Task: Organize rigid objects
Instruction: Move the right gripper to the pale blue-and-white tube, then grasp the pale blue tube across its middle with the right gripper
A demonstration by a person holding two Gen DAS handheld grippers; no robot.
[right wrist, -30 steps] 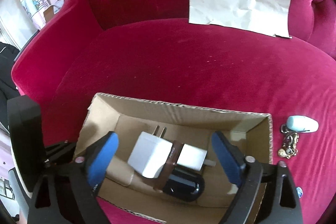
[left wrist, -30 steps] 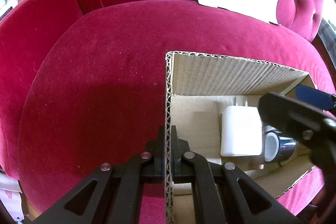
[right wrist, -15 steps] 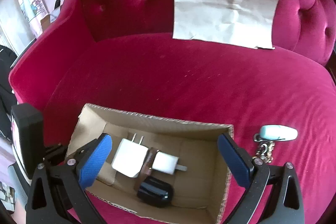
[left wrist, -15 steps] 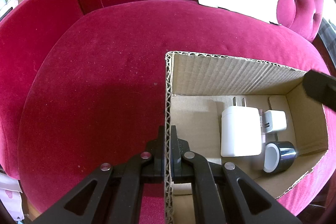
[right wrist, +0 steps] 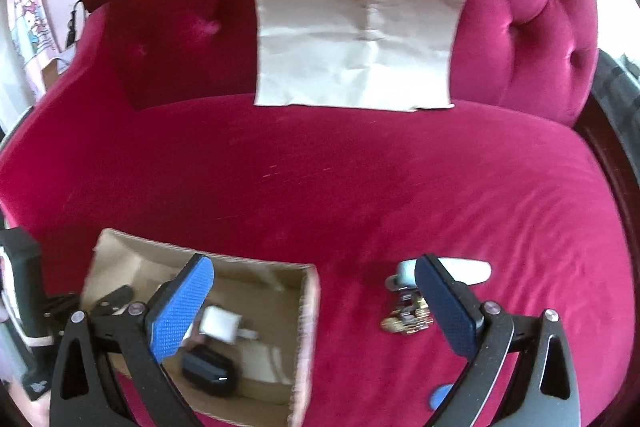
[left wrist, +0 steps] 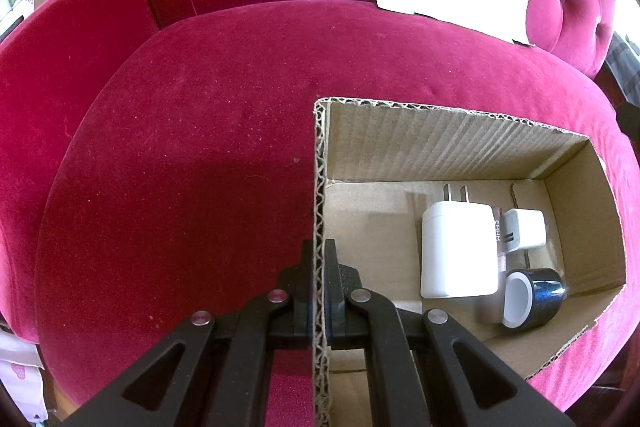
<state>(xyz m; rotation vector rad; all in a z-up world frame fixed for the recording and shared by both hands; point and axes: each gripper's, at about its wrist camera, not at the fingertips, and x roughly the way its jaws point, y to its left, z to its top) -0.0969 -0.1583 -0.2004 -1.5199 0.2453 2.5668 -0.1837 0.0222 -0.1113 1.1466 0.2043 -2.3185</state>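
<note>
Keys [right wrist: 406,319] lay on sofa seat [right wrist: 360,187] just right of cardboard box [left wrist: 460,143], L gripper [left wrist: 319,291] clamped on box's wall, R gripper [right wrist: 316,311] empty w/ jaws wide, so next step prob. needed R lowering astride keys, then closing.

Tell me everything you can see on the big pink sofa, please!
Sofa: one, crimson velvet, fills both views.
Paper sheet: one, pale tan, leaning on the backrest.
Cardboard box: one, brown, on the seat.
Large charger: one, white, in the box.
Small charger: one, white, in the box.
Tape roll: one, dark, in the box.
Key bunch: one, brassy with a pale fob, on the seat beside the box.
Left claw: black, clamped on the box wall.
Right claw: blue pads, open, empty.
</note>
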